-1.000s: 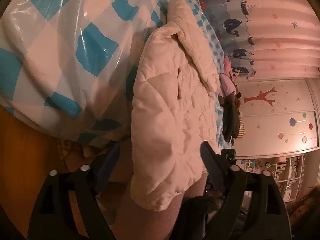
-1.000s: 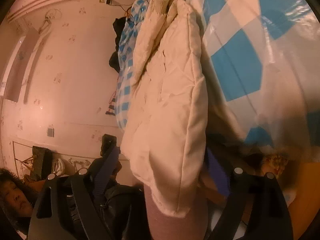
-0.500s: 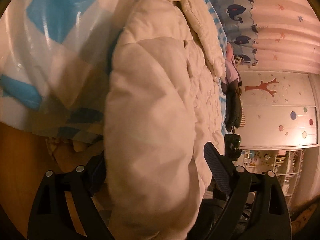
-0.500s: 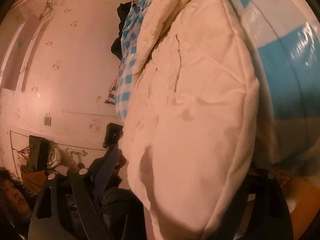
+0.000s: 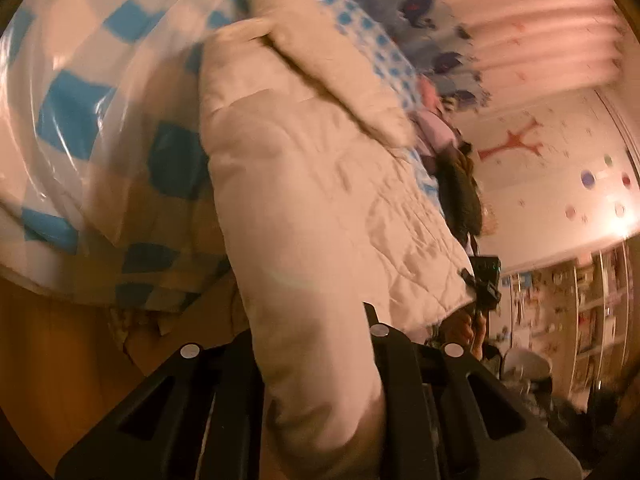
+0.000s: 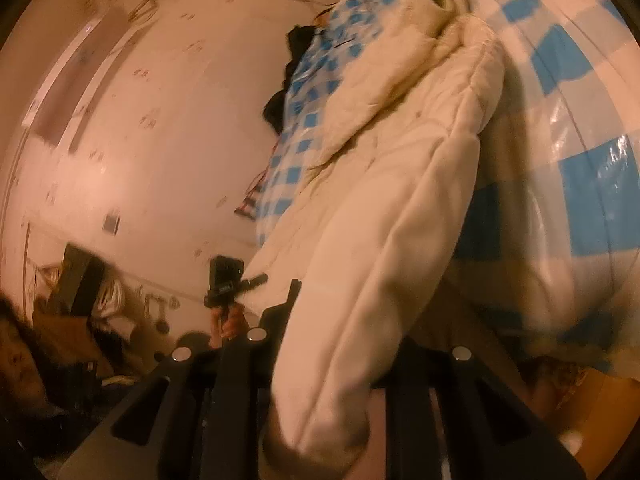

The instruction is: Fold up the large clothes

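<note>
A white quilted jacket (image 5: 312,184) lies on a bed with a blue and white checked cover (image 5: 68,112) under clear plastic. One sleeve end (image 5: 320,412) runs down between the fingers of my left gripper (image 5: 312,328); its jaws are closing and the pads press the padded cloth. In the right wrist view the jacket (image 6: 400,184) hangs off the bed cover (image 6: 580,168), and my right gripper (image 6: 344,332) is closing on the other sleeve end (image 6: 320,420), pinching it. The right-hand fingertip there is hidden by cloth.
Dark clothes (image 5: 460,188) lie on the bed beyond the jacket. A striped curtain (image 5: 520,20) and cluttered shelves (image 5: 580,300) stand behind. Wooden floor (image 5: 48,360) shows below the bed edge. A hand with the other device (image 6: 226,280) and a person's head (image 6: 16,360) sit lower left.
Both grippers went from wide open around the sleeve ends to pinching them. Both have risen a little and rolled, tilting the views; the jacket edge is lifting.
</note>
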`<state>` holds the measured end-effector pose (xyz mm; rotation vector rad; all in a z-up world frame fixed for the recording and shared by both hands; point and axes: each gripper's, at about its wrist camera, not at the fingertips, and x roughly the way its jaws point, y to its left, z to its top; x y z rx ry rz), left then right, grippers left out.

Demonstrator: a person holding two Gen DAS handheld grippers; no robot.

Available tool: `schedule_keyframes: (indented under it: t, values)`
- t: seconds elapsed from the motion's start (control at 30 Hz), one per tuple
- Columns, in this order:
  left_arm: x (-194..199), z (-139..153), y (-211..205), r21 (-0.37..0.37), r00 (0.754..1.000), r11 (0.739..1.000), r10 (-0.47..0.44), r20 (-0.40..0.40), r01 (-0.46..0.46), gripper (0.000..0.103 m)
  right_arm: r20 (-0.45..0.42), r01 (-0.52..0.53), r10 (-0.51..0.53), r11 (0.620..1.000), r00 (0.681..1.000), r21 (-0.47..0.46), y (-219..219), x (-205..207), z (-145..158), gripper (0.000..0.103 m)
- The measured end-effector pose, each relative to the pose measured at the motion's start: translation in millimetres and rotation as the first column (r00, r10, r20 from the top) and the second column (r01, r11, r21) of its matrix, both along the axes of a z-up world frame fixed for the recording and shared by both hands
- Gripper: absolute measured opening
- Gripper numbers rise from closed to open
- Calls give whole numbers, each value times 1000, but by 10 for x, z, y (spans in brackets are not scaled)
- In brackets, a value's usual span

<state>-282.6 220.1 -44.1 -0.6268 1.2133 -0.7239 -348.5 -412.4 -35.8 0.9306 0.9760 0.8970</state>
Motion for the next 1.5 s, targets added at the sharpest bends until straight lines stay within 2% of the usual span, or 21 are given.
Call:
schedule_keyframes:
  t: [0.07, 0.1, 0.2, 0.23, 0.27, 0.37, 0.47, 0.53, 0.6, 0.67, 0.77, 0.93, 1.07, 1.13, 1.17, 1.2, 1.23, 1.27, 1.43, 1.47, 1.5]
  values:
    - [-40, -21, 14, 17, 999, 999, -35, -19, 35, 14, -12, -35, 35, 999, 999, -15, -1, -71, -24, 23]
    - [-42, -96, 27, 30, 998, 999, -44, -52, 45, 15, -29, -47, 47, 999, 998, -20, -18, -81, -79, 33]
    - [5, -390, 115, 0, 988, 1000, -20, -154, 21, 46, -98, -49, 48, 999, 994, -7, -89, -75, -332, 65]
    - [23, -463, 131, -9, 985, 1000, -5, -172, 3, 61, -114, -39, 38, 999, 993, -9, -114, -60, -401, 66]
    - [43, -529, 132, -17, 984, 1000, 8, -180, -12, 68, -134, -25, 24, 1000, 991, -4, -143, -29, -488, 67]
    - [123, -722, 113, -62, 975, 997, 35, -220, -49, 77, -166, -9, 16, 999, 986, 47, -187, 49, -619, 75]
    - [149, -767, 9, -51, 973, 997, 44, -225, -57, 77, -166, -2, 3, 1000, 986, 8, -156, 119, -643, 76]
    - [154, -768, -43, -18, 973, 998, 61, -221, -66, 76, -154, -28, 27, 1000, 988, -3, -85, 135, -611, 67]
    - [150, -768, -95, 0, 973, 997, 77, -218, -79, 64, -139, -33, 30, 999, 990, -25, -40, 140, -580, 38]
    - [149, -772, -64, 10, 973, 997, 82, -216, -81, 38, -125, -13, 10, 1000, 992, -23, -42, 128, -564, 26]
    - [136, -636, -92, 48, 983, 996, 82, -163, -75, 17, -96, 19, -21, 1000, 995, -17, -50, 92, -496, 19]
    - [55, -290, -19, 47, 994, 995, 91, -66, -88, 8, -19, 43, -42, 998, 999, 36, -69, 10, -201, 16]
    - [-106, 24, 41, 20, 999, 999, 37, -1, -37, 8, 31, 8, -10, 997, 999, 76, -92, -146, -1, 16]
    - [-176, -22, 118, 16, 1000, 1000, -4, -28, 4, 11, 22, -24, 23, 997, 999, 69, -79, -197, -28, 20]
    - [-184, -129, 156, 15, 997, 1000, -12, -74, 14, 17, -4, -30, 31, 998, 1000, 51, -101, -214, -109, 37]
    - [-170, -252, 185, 8, 993, 1000, -17, -120, 18, 25, -40, -32, 34, 998, 999, 60, -140, -213, -228, 65]
    - [-151, -341, 211, 5, 989, 1000, -15, -149, 16, 45, -81, -20, 25, 997, 996, 68, -192, -201, -367, 74]
    - [-127, -448, 238, 12, 984, 1000, 4, -177, -2, 58, -112, -5, 12, 998, 994, 64, -229, -190, -471, 76]
    - [-7, -812, 352, -48, 966, 993, 92, -243, -107, 64, -191, 53, -32, 993, 981, 106, -389, -76, -870, 75]
    - [5, -814, 336, -45, 966, 992, 100, -238, -114, 64, -184, 60, -39, 992, 982, 111, -393, -54, -869, 62]
    - [17, -809, 330, -29, 967, 992, 112, -229, -121, 64, -176, 63, -44, 993, 983, 105, -392, -35, -854, 39]
